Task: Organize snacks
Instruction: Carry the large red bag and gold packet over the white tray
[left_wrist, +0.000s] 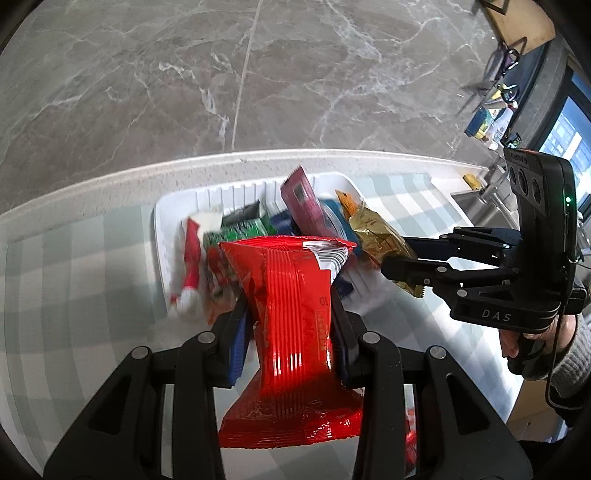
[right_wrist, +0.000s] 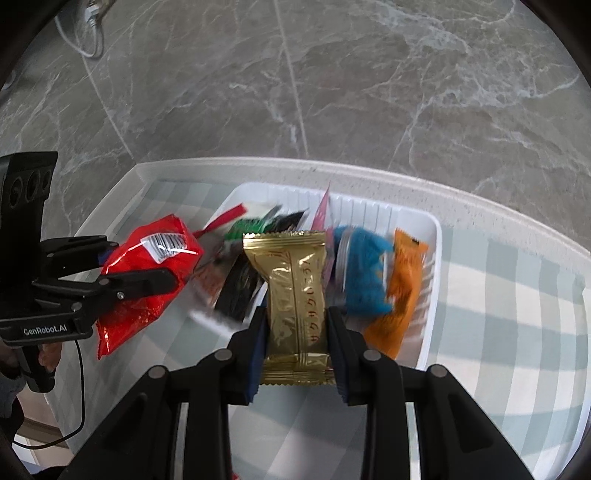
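My left gripper (left_wrist: 291, 325) is shut on a red snack packet (left_wrist: 295, 332), pinched at its waist and held above the checked cloth just short of the white tray (left_wrist: 162, 236). The same red packet (right_wrist: 147, 273) shows in the right wrist view, left of the tray. My right gripper (right_wrist: 295, 332) is shut on a gold snack packet (right_wrist: 295, 299), held upright over the near edge of the white tray (right_wrist: 436, 258). That gold packet (left_wrist: 380, 240) appears at the tray's right side in the left wrist view, in the right gripper (left_wrist: 402, 273).
The tray holds several packets: a red and white one (left_wrist: 190, 266), green (left_wrist: 243, 230), maroon (left_wrist: 303, 201), blue (right_wrist: 364, 269) and orange (right_wrist: 402, 291). The checked cloth (right_wrist: 509, 295) lies on a pale counter edged by a raised rim (left_wrist: 110, 177). A sink (left_wrist: 476, 203) sits far right.
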